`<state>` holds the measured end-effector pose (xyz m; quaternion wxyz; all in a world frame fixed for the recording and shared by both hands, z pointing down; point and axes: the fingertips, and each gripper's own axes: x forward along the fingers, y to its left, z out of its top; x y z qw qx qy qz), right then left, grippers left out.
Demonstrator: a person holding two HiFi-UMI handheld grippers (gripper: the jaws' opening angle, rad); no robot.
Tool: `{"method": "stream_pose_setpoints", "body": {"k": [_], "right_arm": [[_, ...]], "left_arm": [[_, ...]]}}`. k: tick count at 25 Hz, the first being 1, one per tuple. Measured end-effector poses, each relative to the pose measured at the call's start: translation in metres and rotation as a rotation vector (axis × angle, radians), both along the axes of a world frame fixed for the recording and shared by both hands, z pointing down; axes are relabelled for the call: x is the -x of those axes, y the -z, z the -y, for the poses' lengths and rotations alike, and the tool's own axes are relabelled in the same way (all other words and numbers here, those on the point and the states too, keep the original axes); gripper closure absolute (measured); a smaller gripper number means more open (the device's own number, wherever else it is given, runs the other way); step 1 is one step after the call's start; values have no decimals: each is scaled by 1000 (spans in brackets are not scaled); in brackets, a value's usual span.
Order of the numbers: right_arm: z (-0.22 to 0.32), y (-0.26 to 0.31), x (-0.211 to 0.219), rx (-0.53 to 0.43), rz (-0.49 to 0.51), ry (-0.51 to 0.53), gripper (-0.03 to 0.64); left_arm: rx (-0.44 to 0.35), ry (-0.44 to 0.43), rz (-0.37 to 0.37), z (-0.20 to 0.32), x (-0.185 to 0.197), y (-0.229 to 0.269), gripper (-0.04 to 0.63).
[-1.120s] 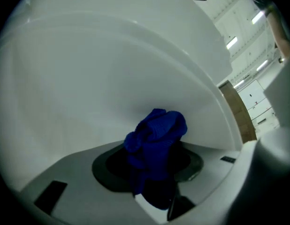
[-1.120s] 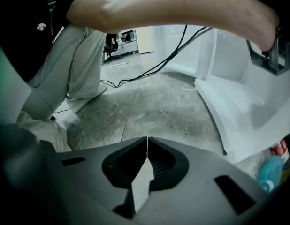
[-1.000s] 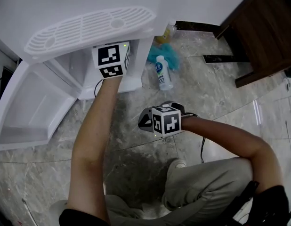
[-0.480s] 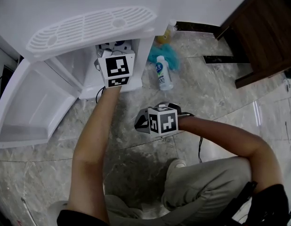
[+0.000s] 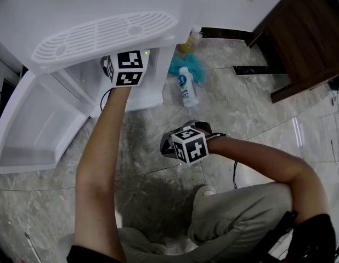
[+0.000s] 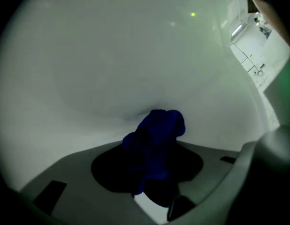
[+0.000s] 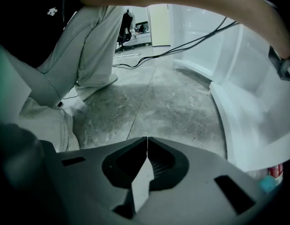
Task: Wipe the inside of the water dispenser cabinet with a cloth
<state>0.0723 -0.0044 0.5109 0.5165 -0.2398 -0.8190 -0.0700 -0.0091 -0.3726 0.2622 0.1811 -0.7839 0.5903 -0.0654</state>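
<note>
Your left claw [image 6: 150,172] grips the bunched blue cloth [image 6: 159,128] with the cabinet wall [image 6: 112,55] straight ahead against the wad; right claw [image 7: 146,142], closed empty, hangs well apart over the floor [image 7: 168,102].

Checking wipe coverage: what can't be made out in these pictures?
- Head view: blue cloth, hidden under the dispenser's drip tray.
- Left gripper view: tips of the left tongs, buried in the cloth; marks on the cabinet wall, too dim.
- Head view: label on the floor bottle, too small.
</note>
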Motion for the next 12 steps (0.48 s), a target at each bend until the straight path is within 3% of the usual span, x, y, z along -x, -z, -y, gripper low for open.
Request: {"method": "stream_pose_setpoints", "body": {"k": [3, 7, 12], "right_arm": [[13, 7, 7, 36, 25, -84, 618], [40, 17, 22, 99, 69, -240, 618], [83, 46, 50, 212, 201, -490, 618]], "left_arm": [[31, -63, 53, -20, -10, -7, 416], [89, -224, 119, -58, -18, -18, 414], [176, -389, 238, -115, -17, -31, 414]]}}
